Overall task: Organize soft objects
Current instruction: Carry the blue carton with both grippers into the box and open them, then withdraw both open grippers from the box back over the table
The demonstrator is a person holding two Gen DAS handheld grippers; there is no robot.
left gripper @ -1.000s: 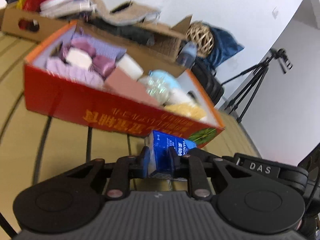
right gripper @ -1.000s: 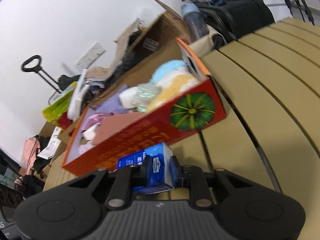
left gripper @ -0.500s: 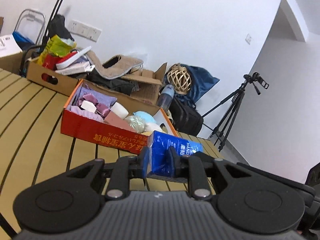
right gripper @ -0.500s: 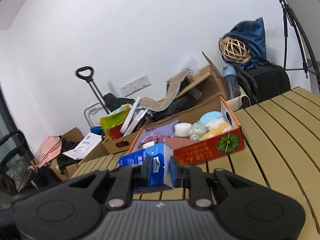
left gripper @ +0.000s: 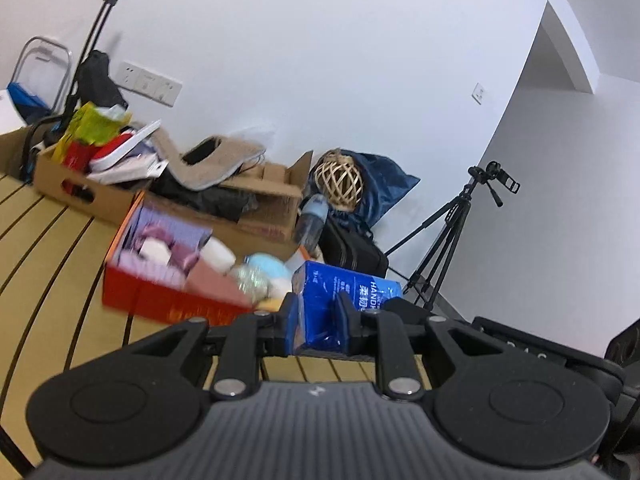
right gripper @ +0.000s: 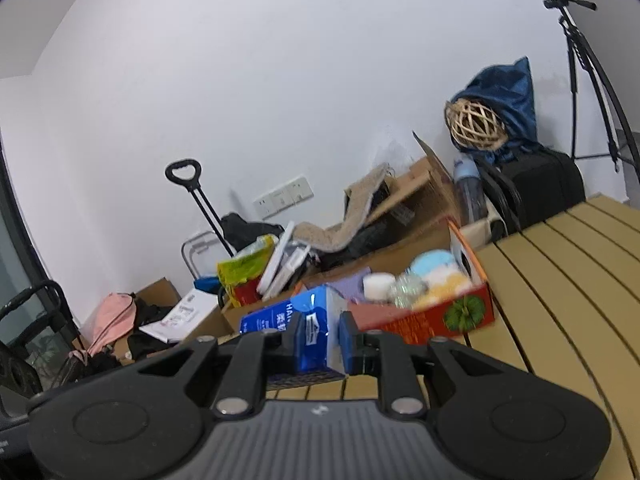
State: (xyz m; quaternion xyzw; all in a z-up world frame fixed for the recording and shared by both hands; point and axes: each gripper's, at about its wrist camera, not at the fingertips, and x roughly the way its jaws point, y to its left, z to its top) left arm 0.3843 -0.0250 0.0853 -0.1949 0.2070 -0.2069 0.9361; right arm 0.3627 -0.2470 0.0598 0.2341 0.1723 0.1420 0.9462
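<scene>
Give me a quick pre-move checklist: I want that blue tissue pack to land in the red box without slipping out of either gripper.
1. Left gripper shut on the blue tissue pack: ok.
2. Right gripper shut on the same pack: ok.
3. Pack lifted clear of the slatted table: ok.
4. Red box in view ahead of both grippers: ok.
5. Free space in the box for the pack: cannot tell; soft items crowd it and the picture is blurred.
6. Pack level between the grippers: cannot tell.
</scene>
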